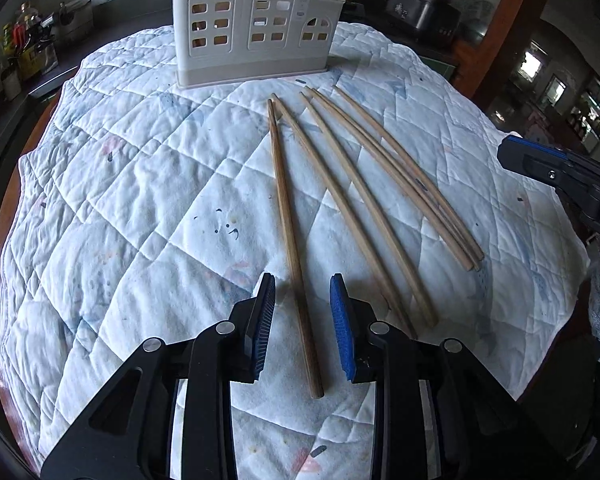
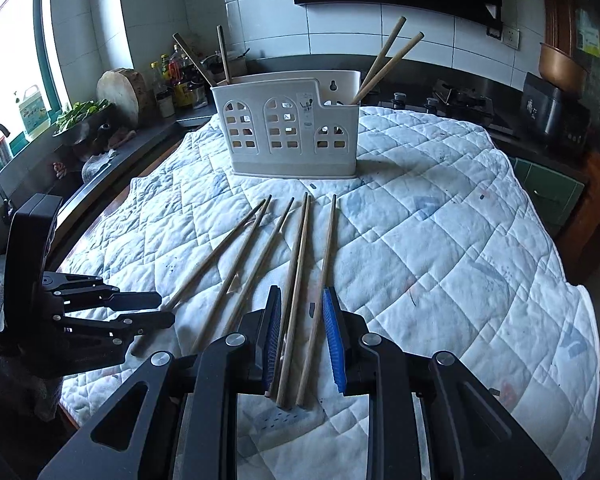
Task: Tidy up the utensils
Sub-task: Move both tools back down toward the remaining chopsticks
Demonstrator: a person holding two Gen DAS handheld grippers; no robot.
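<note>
Both grippers hang low over the quilted cloth (image 1: 140, 208) spread on the counter, each one lined up on chopsticks; the left gripper (image 1: 302, 322) has its fingers spread wide and released, with a single darker chopstick (image 1: 290, 232) lying between them, its blunt end just inside the blue pads (image 1: 342, 328); nothing is pinched yet. The right gripper (image 2: 300, 330) is likewise parted and grasping nothing, but three chopsticks (image 2: 300, 280) run between its fingers, two of them touching side by side near the left pad and one a little apart toward the right pad. Two more chopsticks (image 2: 236, 264) lie on the cloth between the grippers, outside both sets of fingers. Straight ahead of the fingertips stands the white holder (image 2: 288, 128), upright at the far end of the cloth; sticks already poke out of its right-hand compartment, and others from the left end.

The step in hand looks like closing on the sticks; to do it well I would settle each gripper until the pads bracket the wood squarely, close near the thick ends, and see that the right one gathers all three together rather than squeezing one out sideways; a lone stick may roll on the soft cloth, so a slow, level close seems wise.
</note>
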